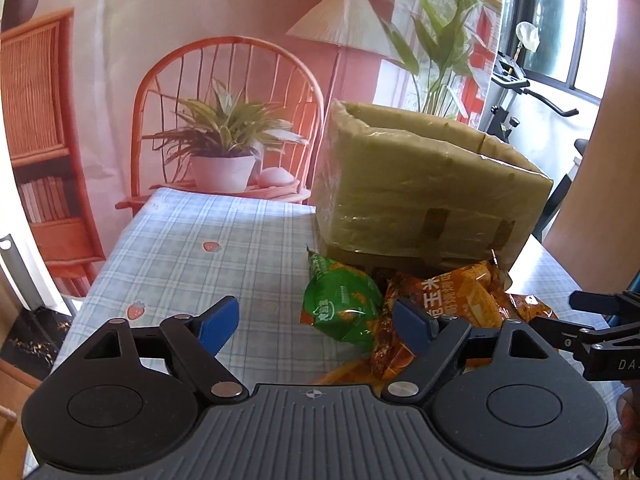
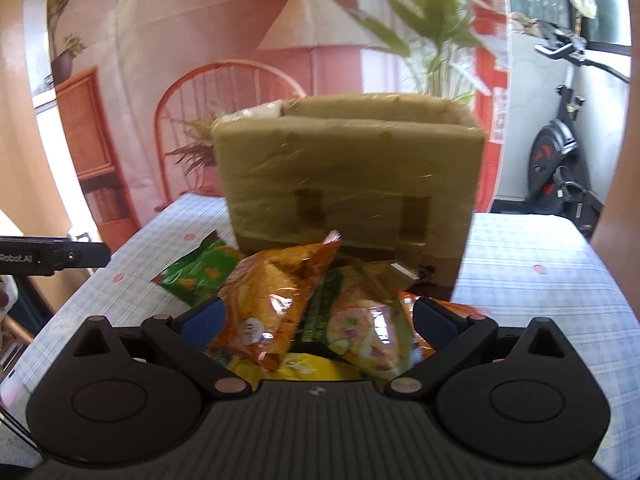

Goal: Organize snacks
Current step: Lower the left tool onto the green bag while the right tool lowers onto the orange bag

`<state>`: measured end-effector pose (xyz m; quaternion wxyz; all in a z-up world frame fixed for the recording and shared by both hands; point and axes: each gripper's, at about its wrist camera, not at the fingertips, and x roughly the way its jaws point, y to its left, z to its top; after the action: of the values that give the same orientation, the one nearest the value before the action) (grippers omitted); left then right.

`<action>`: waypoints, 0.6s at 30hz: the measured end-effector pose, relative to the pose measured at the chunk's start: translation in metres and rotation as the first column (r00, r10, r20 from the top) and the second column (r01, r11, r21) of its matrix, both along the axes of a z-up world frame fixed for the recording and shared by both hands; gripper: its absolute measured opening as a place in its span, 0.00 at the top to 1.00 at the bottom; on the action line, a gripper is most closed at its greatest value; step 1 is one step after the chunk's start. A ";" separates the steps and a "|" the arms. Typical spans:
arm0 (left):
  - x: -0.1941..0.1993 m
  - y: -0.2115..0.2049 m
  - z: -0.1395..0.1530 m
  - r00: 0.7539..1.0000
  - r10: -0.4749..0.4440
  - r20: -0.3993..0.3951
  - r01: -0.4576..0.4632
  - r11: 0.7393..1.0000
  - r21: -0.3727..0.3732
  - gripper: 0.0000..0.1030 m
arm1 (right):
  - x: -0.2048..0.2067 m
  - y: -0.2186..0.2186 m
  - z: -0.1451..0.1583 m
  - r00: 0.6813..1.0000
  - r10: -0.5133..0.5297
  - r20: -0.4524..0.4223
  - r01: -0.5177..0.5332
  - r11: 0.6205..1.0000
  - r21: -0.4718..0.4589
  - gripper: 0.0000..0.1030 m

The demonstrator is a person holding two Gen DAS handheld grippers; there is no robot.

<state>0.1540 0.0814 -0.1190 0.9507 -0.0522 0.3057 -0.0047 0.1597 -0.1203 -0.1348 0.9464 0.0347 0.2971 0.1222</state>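
Desk [image 1: 180, 240] under blue checked cloth carries all items. Cardboard box [image 1: 420, 184], wrapped in clear tape, top open, stands toward the far edge. Snack packets lie heaped against the box's near side: orange packet [image 2: 276, 292] uppermost, green packet [image 1: 340, 308] at the heap's left, yellow packet [image 2: 304, 368] lowest and nearest. Left tongs [image 1: 316, 324] spread, holding nothing, near the green packet. Right tongs [image 2: 316, 320] spread, fingers either side of the heap
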 end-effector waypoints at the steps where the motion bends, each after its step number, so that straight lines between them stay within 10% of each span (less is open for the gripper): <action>1: 0.000 0.000 0.000 1.000 0.001 0.000 -0.001 1.000 -0.002 0.27 | 0.004 0.003 -0.001 1.000 0.015 -0.004 -0.015 1.000 0.006 0.01; 18: 0.017 0.026 -0.041 1.000 -0.004 -0.030 0.002 0.997 -0.072 0.30 | 0.095 0.030 -0.031 0.972 0.085 -0.221 -0.065 0.993 0.097 0.03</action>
<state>0.1714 0.1073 -0.1602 0.9435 -0.0859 0.3198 -0.0164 0.2551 -0.0907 -0.1657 0.8989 0.0790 0.3975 0.1664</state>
